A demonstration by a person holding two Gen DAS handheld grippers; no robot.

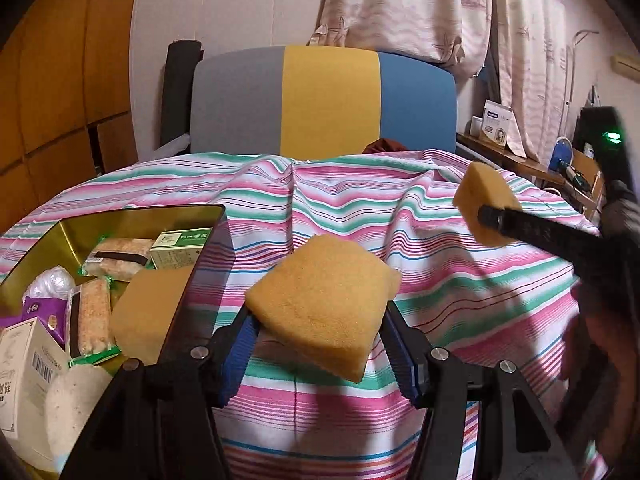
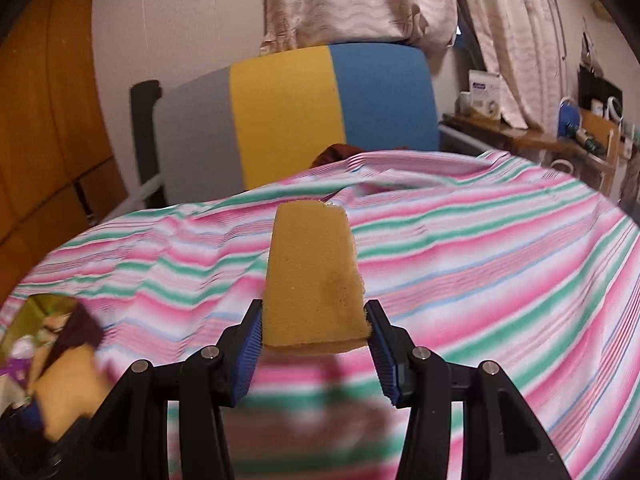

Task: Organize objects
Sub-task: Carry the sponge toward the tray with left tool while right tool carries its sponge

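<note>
Gold tin (image 1: 120, 216) of snacks, left view only

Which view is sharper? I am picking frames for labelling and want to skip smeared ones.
Left wrist view: sharper, with crisp stripes on the cloth and a clear sponge; only its right edge smears. Right wrist view: motion-blurred, stripes streaked, lower left corner smeared, though its held sponge stays fairly clear. Both bend straight lines at the rim.

Warm, dim indoor light. Both fisheye views bow straight lines and darken at the corners. The left view is mostly sharp; glare mirrors off the gold tin (image 1: 120, 220), and soft shadows fall on the striped cloth (image 1: 460, 280). The right view is motion-blurred, the cloth (image 2: 480, 260) smeared, most strongly near the lower edge.
</note>
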